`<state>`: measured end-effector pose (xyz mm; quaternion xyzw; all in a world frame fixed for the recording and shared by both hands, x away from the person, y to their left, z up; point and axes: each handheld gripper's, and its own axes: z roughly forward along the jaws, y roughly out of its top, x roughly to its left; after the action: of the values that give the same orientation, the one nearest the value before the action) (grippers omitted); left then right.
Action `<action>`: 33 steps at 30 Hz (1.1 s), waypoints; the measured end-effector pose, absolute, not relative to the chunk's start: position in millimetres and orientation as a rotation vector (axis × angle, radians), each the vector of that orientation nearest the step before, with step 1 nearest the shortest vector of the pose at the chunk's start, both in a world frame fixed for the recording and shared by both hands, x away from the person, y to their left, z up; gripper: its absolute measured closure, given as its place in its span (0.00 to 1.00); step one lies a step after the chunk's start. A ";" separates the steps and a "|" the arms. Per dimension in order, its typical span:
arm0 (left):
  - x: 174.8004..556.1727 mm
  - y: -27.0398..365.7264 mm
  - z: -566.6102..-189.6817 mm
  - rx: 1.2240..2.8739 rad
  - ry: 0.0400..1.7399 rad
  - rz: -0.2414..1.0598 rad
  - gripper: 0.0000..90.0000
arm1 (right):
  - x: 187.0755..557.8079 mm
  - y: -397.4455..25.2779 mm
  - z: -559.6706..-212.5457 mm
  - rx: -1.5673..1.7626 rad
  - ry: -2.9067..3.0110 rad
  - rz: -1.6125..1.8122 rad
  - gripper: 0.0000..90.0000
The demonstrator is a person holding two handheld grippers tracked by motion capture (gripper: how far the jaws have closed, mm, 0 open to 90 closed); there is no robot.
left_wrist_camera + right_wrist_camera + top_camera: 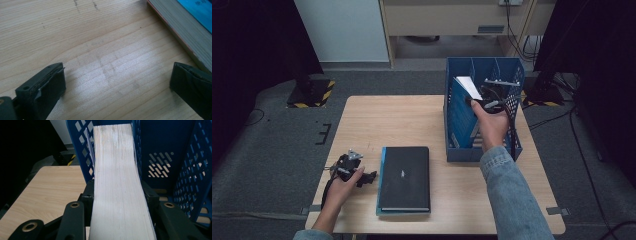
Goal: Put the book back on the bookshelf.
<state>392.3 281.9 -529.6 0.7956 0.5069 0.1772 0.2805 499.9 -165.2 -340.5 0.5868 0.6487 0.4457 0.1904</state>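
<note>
Right gripper (117, 202): jaws clamped on the page edge of one book (117, 170), held upright and partly inside a slot of the blue file rack (457, 125); filing appears under way, not finished.
Left gripper (117, 82): jaws wide apart, empty, low over the worktop (100, 37), just beside the second book (404, 177).
Count: two books in sight, one entering the rack, one flat and apparently yet to file. One rack. Two grippers.
</note>
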 end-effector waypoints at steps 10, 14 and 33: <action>392.2 281.8 -529.3 2.142 1.353 0.473 0.00 | 490.2 -166.1 -344.6 1.649 1.814 1.257 0.64; 392.2 281.7 -529.2 2.143 1.352 0.472 0.00 | 488.1 -165.7 -345.7 1.639 1.817 1.254 0.63; 392.0 281.5 -529.3 2.143 1.352 0.472 0.00 | 485.5 -163.1 -349.2 1.625 1.842 1.264 0.54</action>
<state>392.0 281.5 -529.3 0.7986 0.5037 0.1759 0.2785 485.5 -163.1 -349.2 0.5777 0.6548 0.4495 0.1884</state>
